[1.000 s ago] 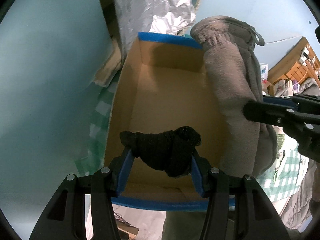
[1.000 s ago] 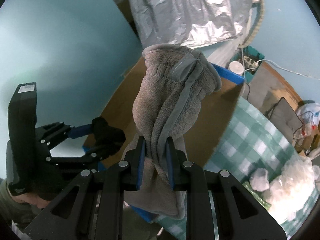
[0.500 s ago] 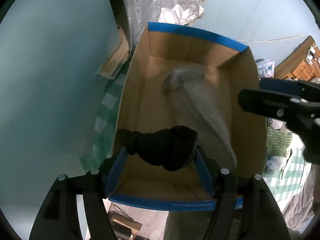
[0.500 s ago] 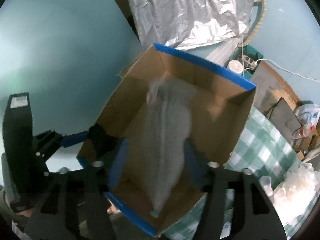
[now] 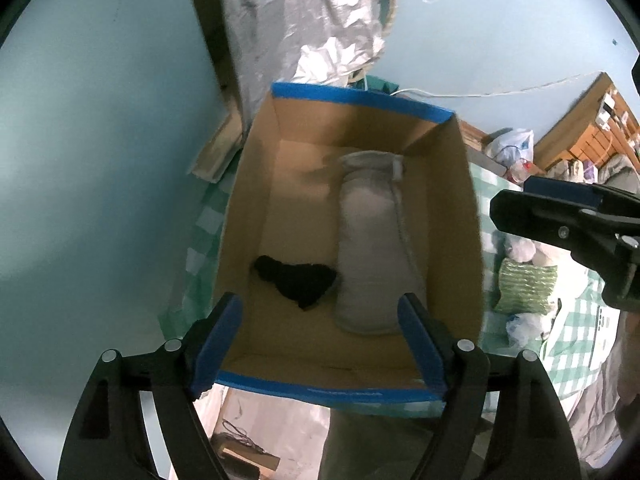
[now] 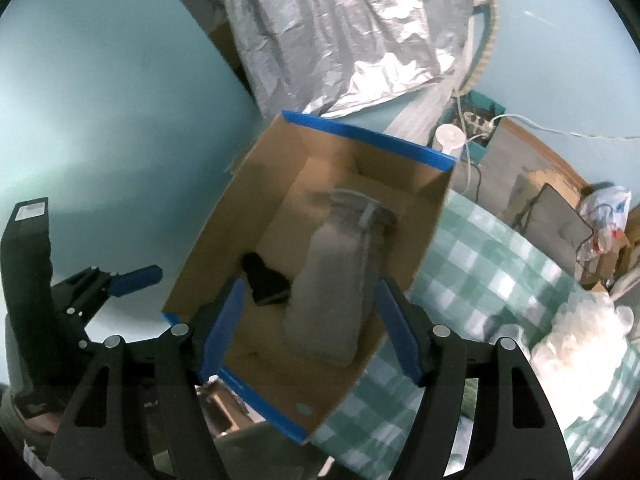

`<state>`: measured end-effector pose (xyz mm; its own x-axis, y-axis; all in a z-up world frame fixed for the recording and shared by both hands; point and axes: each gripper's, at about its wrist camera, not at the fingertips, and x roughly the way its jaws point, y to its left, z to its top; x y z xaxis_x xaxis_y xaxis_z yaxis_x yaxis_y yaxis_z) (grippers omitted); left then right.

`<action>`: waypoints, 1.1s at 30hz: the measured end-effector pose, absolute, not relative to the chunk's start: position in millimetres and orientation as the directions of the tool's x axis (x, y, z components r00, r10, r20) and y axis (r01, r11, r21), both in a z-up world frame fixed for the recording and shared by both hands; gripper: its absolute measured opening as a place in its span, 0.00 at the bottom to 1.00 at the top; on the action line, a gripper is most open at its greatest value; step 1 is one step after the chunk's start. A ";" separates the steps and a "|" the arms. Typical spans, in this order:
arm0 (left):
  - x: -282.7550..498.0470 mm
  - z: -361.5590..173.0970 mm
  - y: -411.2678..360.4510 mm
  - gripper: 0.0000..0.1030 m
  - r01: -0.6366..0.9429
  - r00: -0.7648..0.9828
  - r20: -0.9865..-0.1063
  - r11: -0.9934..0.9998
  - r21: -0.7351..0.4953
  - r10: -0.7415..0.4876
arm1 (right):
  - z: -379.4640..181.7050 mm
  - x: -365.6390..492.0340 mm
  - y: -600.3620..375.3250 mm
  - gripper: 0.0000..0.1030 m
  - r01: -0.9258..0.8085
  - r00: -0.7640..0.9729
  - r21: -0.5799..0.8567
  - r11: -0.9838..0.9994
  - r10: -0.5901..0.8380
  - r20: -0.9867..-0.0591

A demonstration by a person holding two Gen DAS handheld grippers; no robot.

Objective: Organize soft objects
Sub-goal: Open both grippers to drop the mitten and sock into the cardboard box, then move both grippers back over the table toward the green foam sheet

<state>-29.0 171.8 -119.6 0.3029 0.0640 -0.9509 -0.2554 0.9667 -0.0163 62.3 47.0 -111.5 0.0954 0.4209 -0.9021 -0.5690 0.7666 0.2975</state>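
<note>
Both soft things lie on the floor of the cardboard box [image 5: 448, 216], below and clear of both grippers. Grey fleece mitten [image 5: 370, 248]: long axis runs 12 to 6 o'clock in the left wrist view, cuff at the 12 end near the far wall, closed end at 6, along the box's 3 o'clock wall. Black sock [image 5: 298, 282]: small bunched lump touching or just beside the mitten's 9 o'clock flank, near the box's near end. Left gripper [image 5: 320, 344] hangs over the near blue-taped rim; its jaws have just been opening and stand wide, nothing between the pads, sock seen at about 12 o'clock from the gap, mitten's closed end toward 1 o'clock. Right gripper [image 6: 308, 328] likewise over the box; its jaws have just been opening and stand wide, empty; in its view the mitten [image 6: 340, 272] lies at 12 o'clock from the gap, tilted toward 1, with the sock [image 6: 266, 282] at about 11. The left gripper shows in that view at 9 o'clock, outside the box wall. Judgement: both drops look done, so the coming move likely turns on what remains outside. On the green-checked worktop [image 6: 480, 272] a pale, blurred heap [image 6: 576, 340] sits at 3 o'clock of the right jaws, well apart from the box; what it is I cannot tell. Right hand appears nearer to it; left would have to cross the box.
</note>
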 end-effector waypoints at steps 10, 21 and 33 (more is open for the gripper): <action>-22.5 -96.4 129.3 0.79 -0.148 0.345 -0.938 0.989 -0.013 0.039 | -90.5 60.0 -3.4 0.69 -0.487 0.159 0.309 0.817 0.431 -0.888; -9.6 -88.9 76.3 0.79 -0.034 0.357 -0.934 0.999 -0.022 -0.008 | -76.8 58.0 -68.4 0.69 -0.399 0.229 0.292 0.869 0.403 -0.886; 5.3 -89.8 17.9 0.80 0.083 0.346 -0.937 0.996 -0.021 -0.049 | -79.6 48.4 -153.7 0.69 -0.278 0.272 0.256 0.926 0.331 -0.903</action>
<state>5.3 17.9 -89.8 0.3456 -0.0486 -0.9371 0.0830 0.9963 -0.0210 48.4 -153.7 -79.6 0.2722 0.3313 -0.9034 -0.2775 0.9260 0.2560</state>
